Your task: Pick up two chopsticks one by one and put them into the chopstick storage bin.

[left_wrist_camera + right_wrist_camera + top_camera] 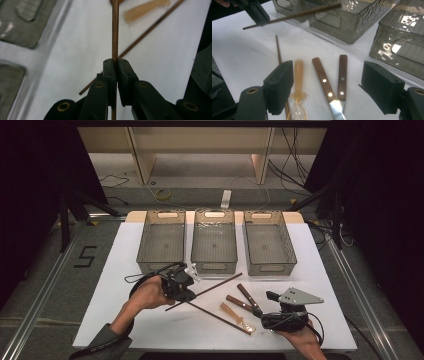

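A: In the high view, why is the left hand-held gripper [186, 287] tilted at the frame's centre-left?
B: It pinches a chopstick [212, 287], seemingly to carry it to the three bins [162, 242], all empty, across the upper middle.

A: And the left gripper view?
B: Jaws pressed tight on the chopstick [115, 30]; its twin [140, 40] lies on the worktop [82, 50].

A: The right gripper view?
B: The right hand-held gripper [332, 90] is spread over two knives [323, 76] and a plastic spoon [298, 75] at lower centre, holding nothing.
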Available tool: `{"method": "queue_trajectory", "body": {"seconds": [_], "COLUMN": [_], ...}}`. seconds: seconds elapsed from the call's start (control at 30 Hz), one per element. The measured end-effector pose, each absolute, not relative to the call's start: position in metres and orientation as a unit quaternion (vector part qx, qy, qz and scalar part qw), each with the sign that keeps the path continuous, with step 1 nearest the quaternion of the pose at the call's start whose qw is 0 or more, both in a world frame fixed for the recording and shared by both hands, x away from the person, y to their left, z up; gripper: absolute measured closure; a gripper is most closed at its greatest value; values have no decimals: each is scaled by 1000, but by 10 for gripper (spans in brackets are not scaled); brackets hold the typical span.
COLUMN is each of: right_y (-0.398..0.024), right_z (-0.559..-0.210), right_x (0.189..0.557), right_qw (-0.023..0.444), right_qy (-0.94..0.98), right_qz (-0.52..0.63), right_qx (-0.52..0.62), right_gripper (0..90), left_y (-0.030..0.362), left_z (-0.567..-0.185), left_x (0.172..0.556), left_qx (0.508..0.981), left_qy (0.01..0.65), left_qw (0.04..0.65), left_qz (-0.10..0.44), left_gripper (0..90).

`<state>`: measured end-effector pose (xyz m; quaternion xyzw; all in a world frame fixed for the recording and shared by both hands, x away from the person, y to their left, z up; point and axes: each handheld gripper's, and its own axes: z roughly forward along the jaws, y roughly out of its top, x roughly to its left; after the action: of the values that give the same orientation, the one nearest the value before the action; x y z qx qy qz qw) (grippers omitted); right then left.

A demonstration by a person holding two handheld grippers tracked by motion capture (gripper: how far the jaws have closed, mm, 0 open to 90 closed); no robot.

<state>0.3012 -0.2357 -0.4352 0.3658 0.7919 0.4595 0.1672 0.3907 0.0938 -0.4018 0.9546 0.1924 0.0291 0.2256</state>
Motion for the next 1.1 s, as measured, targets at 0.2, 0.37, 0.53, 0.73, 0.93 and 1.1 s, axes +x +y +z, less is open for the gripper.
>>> {"method": "queue_trajectory", "body": {"seconds": [0.2,0.37,0.53,0.73,0.93,1.1], "right_y": [-236,-237,-238,-238,-238,-238], "right_z": [-434,-434,-433,-433,-433,-433], "right_x": [301,301,300,300,300,300], "right_qw": [169,167,169,171,170,170], "right_qy": [789,788,783,779,779,779], "right_qz": [464,466,474,480,481,481], "right_qx": [365,366,365,365,364,364], "right_gripper": [266,264,262,261,261,261], "left_y": [106,119,134,148,164,174], "left_z": [-390,-377,-365,-351,-341,-341], "left_x": [398,409,419,433,456,474], "left_qx": [941,928,907,886,865,853], "left_qy": [230,258,294,327,365,391], "left_qw": [245,262,293,319,331,329], "left_qz": [46,63,74,80,97,105], "left_gripper": [847,847,847,847,847,847]}}
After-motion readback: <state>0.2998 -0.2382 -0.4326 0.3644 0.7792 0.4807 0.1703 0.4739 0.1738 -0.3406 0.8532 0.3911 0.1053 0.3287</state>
